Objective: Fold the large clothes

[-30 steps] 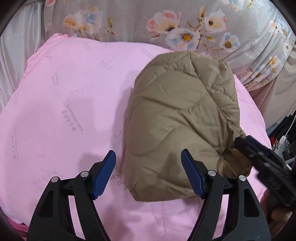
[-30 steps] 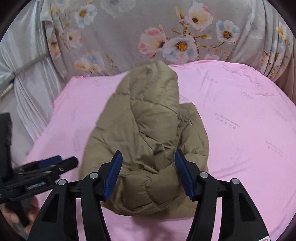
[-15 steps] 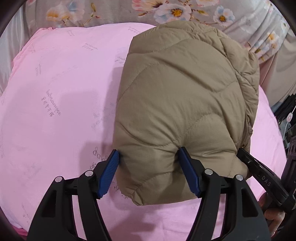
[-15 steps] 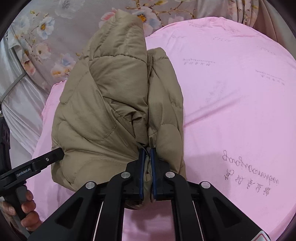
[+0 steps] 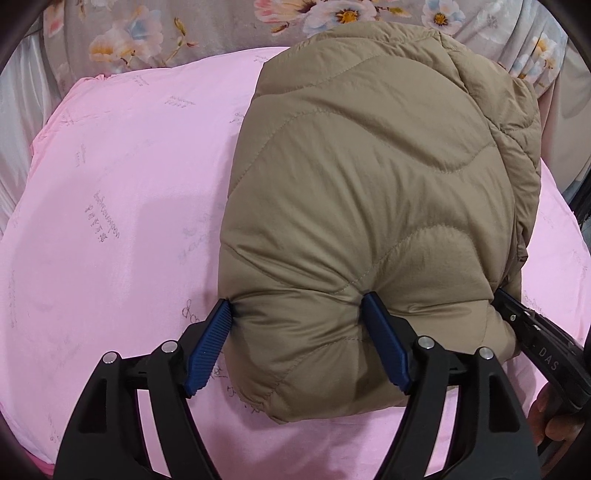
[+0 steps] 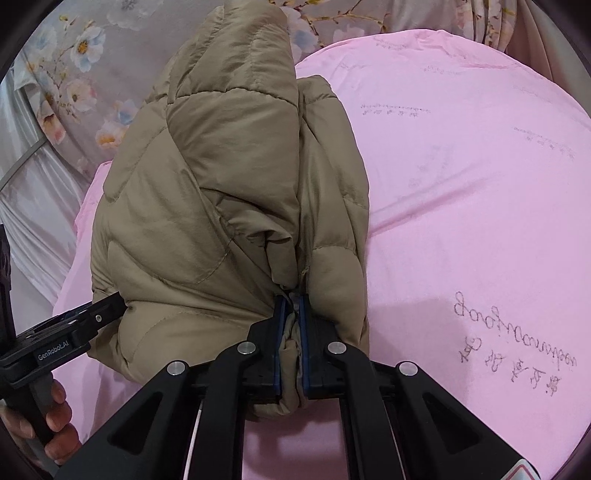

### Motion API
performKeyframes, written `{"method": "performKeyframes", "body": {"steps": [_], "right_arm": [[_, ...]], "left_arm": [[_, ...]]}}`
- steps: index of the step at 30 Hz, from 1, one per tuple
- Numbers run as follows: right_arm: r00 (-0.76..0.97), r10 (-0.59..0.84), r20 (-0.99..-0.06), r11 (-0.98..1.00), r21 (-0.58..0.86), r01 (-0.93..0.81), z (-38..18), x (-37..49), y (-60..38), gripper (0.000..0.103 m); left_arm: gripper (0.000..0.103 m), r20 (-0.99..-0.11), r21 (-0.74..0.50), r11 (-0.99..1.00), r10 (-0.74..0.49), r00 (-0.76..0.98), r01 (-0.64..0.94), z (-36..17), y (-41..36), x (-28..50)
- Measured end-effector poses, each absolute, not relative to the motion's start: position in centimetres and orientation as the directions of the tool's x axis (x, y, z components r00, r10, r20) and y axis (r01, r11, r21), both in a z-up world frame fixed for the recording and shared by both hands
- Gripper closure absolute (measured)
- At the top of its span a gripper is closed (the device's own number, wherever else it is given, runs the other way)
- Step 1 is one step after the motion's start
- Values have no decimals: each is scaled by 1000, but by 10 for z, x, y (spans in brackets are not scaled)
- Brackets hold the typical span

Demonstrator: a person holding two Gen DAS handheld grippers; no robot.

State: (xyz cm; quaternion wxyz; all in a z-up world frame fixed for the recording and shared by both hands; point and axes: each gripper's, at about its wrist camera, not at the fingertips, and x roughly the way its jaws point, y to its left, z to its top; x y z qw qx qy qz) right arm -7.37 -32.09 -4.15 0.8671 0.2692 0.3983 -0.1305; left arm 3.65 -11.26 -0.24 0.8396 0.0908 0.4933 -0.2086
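Note:
A tan quilted puffer jacket lies folded in a bundle on the pink sheet. My left gripper straddles the bundle's near left corner. Its jaws are opening: the left pad touches the edge and the right pad dents the top. My right gripper is shut on a pinched fold of the jacket at its near edge. In the left wrist view the right gripper reaches in at the jacket's right side. In the right wrist view the left gripper meets the jacket's left side.
The pink sheet covers a bed, with a wide stretch of it right of the jacket. Grey floral fabric hangs behind the bed. Pale curtain folds stand at the left. A person's hand holds the left gripper's handle.
Both grippers came down onto the jacket. The right one went from open to shut on a fold. The left one's fingers now sit around the near corner.

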Motion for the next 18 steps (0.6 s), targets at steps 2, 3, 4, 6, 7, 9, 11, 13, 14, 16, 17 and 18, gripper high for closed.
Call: {"method": "performKeyframes", "body": {"steps": [2,3,4,6,7,9,11,13,14,16,17,18], "right_arm": [[646,13,-763,810,387,440,-37,-76,-326,99],[642,25,-767,802,398,445,-31,-79,-330,98],[641,28,-767,798,404,448,-23,-82,-331,96],[663,9,-749,807,397,437,-1,-88,-333,91],[677,-15,-736,813,386,437,11,-91,-334,88],[709,-41,-704,815,387,432,36,-93,-339,84],[746,-31,-665,804,427,414,58,-88,-348,81],[773,-28,-634,793,456,403,76,-75,-358,70],[784,-34,-620,792,461,399,83,-67,-362,66],[795,-52,-604,794,458,400,95,-48,-368,52],[796,-51,-603,794,460,398,98,-37,-370,49],[794,-40,-607,791,466,396,98,-23,-373,44]], "left_arm": [[30,-866,-66,896,-270,421,439,0,-111,38],[31,-866,-85,895,-284,412,439,2,-107,40],[31,-868,-113,892,-303,394,438,5,-101,43],[32,-865,-174,886,-346,364,430,16,-90,48],[32,-859,-190,887,-358,366,422,21,-84,51],[33,-837,-202,893,-370,402,401,41,-72,61],[33,-814,-211,896,-382,437,390,60,-63,74],[33,-795,-215,902,-385,469,375,77,-58,89],[33,-780,-214,907,-382,496,362,87,-57,98],[33,-757,-210,912,-380,532,353,104,-62,116],[33,-753,-215,910,-386,533,355,109,-65,124],[33,-754,-229,907,-395,525,353,113,-70,134]]}}
